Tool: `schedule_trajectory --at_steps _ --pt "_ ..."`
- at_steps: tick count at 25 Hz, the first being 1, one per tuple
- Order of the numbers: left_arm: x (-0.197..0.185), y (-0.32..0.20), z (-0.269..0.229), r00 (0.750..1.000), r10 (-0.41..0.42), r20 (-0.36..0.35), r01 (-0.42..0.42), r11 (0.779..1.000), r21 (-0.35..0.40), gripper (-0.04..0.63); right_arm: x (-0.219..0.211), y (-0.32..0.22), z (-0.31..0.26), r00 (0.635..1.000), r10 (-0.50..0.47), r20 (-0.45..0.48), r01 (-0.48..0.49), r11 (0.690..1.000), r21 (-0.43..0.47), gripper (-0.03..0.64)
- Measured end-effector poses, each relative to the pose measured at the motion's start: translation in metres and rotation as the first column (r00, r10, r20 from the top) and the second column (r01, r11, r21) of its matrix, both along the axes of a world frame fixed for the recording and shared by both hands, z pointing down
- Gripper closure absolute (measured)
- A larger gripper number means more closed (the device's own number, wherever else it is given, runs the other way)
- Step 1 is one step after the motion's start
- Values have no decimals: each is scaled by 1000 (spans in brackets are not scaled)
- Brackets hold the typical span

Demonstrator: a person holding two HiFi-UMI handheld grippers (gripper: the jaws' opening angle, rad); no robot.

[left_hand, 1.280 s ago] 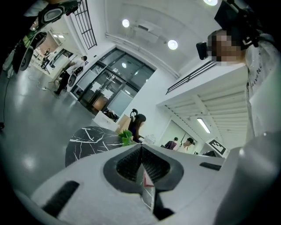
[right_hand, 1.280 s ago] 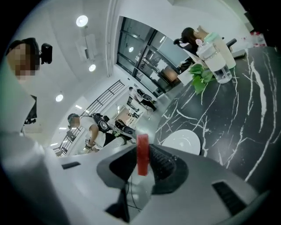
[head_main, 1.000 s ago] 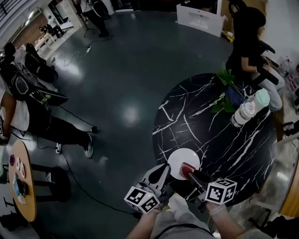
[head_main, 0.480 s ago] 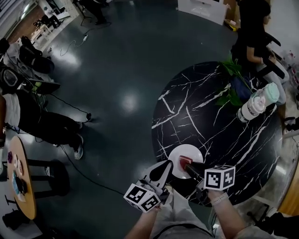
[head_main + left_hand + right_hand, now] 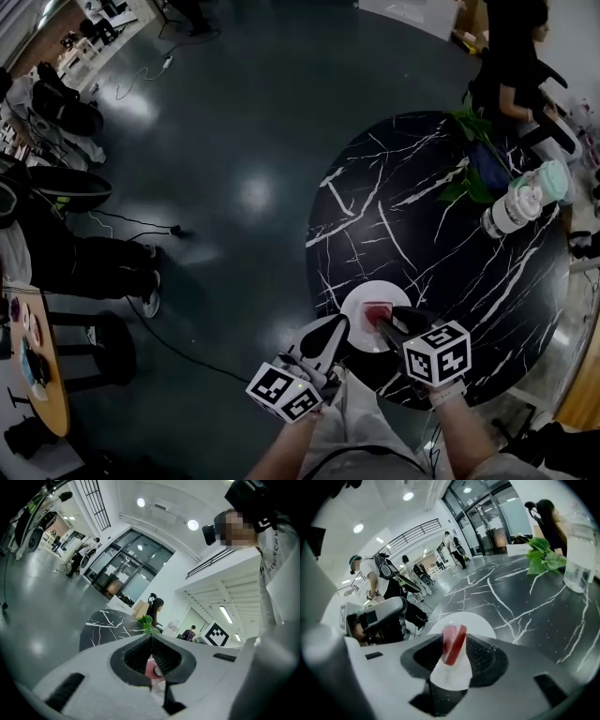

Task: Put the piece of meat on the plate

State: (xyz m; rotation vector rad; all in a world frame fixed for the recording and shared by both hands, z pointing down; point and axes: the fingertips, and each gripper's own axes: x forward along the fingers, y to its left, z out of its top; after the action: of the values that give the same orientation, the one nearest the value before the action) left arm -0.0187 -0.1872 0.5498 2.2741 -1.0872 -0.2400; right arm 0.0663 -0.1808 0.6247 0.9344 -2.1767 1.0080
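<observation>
A red piece of meat [image 5: 379, 312] stands on edge on the round white plate [image 5: 356, 302], near the front edge of the black marble table [image 5: 422, 216]. My right gripper [image 5: 386, 320] points down at the plate and its jaws are opening. In the right gripper view the meat [image 5: 453, 643] leans on the left pad, with a gap to the right pad, over the plate [image 5: 476, 620]. My left gripper [image 5: 338, 324] hangs level just left of the plate, off the table's edge, shut with nothing in it [image 5: 151, 639].
A clear bottle [image 5: 518, 203] and a leafy plant [image 5: 469, 155] stand at the table's far right. A person in black [image 5: 511, 56] sits beyond them. At the far left are a small wooden table [image 5: 33, 375], another seated person's legs [image 5: 84, 258] and floor cables [image 5: 159, 337].
My right gripper has come down over the plate with the meat, rolled, and its jaws have spread apart. The left gripper has sunk slightly beside the plate.
</observation>
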Motion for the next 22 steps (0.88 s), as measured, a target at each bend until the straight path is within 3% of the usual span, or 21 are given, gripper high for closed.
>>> schedule_trajectory --at_steps 5,16,18,22 --pt "-9 1 -1 1000 -13 -2 13 1000 0 586 4 -10 -5 995 -14 -99 27 992 126 436" --pt "-2 5 -39 999 50 4 -50 997 61 586 -6 8 -83 994 9 110 -38 965 259 428" --pt "4 8 -47 997 76 7 -76 994 75 586 -6 13 -100 992 15 122 -51 954 295 450" --pt "13 17 -61 993 119 11 -119 988 95 586 -4 23 -128 989 40 143 -89 931 355 569"
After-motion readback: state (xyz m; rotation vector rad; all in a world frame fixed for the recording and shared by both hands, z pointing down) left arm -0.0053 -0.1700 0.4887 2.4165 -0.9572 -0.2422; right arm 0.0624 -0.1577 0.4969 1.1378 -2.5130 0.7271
